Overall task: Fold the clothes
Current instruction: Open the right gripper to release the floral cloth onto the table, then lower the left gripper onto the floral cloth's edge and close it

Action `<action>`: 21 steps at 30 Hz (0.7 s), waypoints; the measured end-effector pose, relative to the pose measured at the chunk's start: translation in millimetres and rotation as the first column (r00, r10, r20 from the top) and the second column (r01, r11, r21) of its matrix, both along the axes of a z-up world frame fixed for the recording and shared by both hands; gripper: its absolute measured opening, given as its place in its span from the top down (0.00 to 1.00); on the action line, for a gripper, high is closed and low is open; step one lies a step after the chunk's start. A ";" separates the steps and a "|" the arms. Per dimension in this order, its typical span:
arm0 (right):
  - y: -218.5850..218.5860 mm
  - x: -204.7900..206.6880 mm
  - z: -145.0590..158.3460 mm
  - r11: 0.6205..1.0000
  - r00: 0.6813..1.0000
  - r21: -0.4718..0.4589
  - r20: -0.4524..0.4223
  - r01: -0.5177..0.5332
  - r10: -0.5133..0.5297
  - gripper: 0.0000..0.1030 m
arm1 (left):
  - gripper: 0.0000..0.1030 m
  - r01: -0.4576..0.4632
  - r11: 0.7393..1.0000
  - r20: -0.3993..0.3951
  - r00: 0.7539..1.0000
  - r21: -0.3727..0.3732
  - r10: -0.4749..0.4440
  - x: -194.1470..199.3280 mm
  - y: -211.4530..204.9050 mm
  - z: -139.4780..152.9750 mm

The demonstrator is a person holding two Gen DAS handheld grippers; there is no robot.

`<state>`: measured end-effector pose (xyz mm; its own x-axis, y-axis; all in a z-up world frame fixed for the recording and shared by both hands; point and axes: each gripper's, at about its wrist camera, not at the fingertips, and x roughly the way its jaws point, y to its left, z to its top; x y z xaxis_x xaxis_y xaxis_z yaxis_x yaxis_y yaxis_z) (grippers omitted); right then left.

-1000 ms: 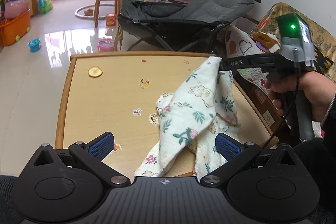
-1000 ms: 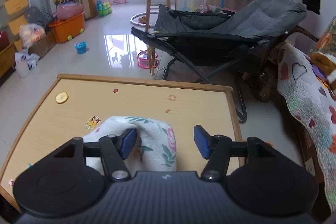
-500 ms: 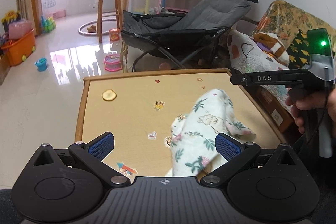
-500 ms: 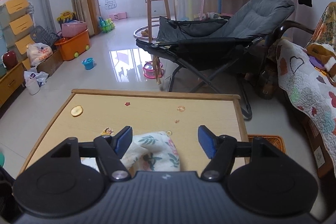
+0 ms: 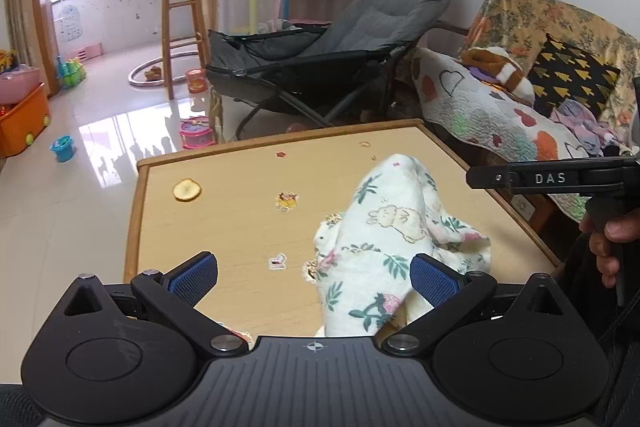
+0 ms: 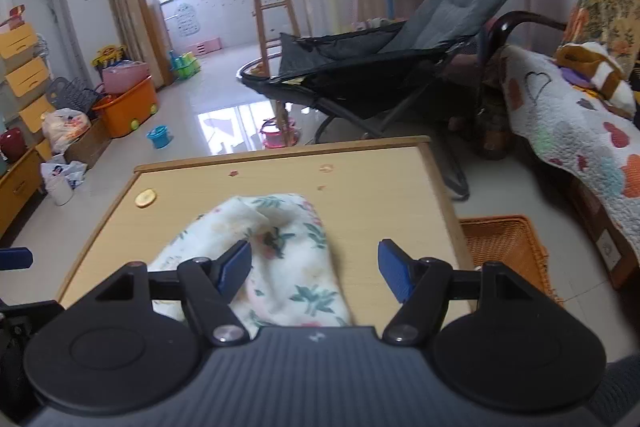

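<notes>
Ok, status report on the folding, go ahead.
Left gripper open, right gripper open, nothing clamped. Floral cloth heaped on the wooden table, unfolded. Nothing in the way.

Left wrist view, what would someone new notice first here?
The crumpled floral cloth heaped on the wooden table, toward its right side, just ahead of the open left gripper. Then the right gripper, which pokes in from the right edge above the table, clear of the cloth.
</notes>
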<state>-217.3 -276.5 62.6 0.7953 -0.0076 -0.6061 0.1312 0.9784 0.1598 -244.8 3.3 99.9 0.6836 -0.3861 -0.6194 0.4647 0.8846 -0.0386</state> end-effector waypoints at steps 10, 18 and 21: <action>-6.8 -8.1 -11.0 0.999 0.996 0.026 -0.089 0.033 -0.030 0.33 | 0.02 0.111 0.993 -0.019 0.993 -0.046 -0.112 0.7 -22.8 -16.1; -10.8 -9.8 -18.3 0.998 0.993 0.049 -0.110 0.040 -0.034 0.34 | 0.27 0.183 0.982 -0.036 0.983 0.038 -0.181 9.4 -59.2 -26.5; -13.1 -10.7 -19.7 0.997 0.993 0.065 -0.114 0.049 -0.041 0.34 | 0.29 0.217 0.975 -0.033 0.976 0.052 -0.216 10.8 -68.0 -26.6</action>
<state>-228.0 -289.7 42.9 0.7222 0.0022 -0.6917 0.1955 0.9586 0.2072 -234.0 -64.7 73.2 0.5703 -0.4883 -0.6606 0.6449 0.7642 -0.0081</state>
